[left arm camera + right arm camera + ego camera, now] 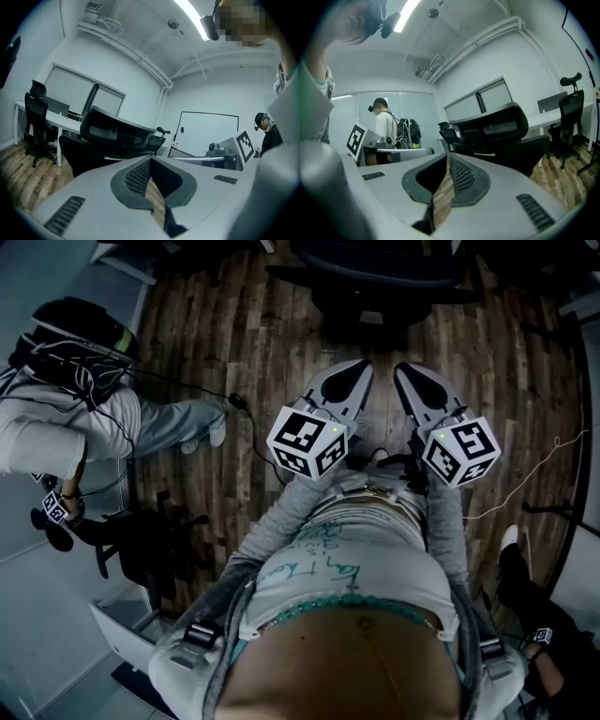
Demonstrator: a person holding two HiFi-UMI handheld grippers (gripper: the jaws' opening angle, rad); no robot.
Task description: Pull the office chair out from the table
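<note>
Head view puts the black mesh-backed office chair (375, 282) at the far edge of the scene, dead ahead of you on the brown wooden plank floor (253, 343), and both tools point at it. Your left gripper (359, 371) and right gripper (405, 373) sit side by side, near you, well short of the chair, which lies between their two lines, so neither hand is clearly nearer. Each gripper's own view shows its jaws meeting at the tips with only floor in the wedge behind them, so both are closed and hold nothing. The chair's backrest (115, 133) runs left to right across your path, its top edge broadside to you (497, 129). A white desk (61, 122) stands beyond it along the wall, and whether the chair is tucked at a table or already stands clear of one, you can't tell from these views
</note>
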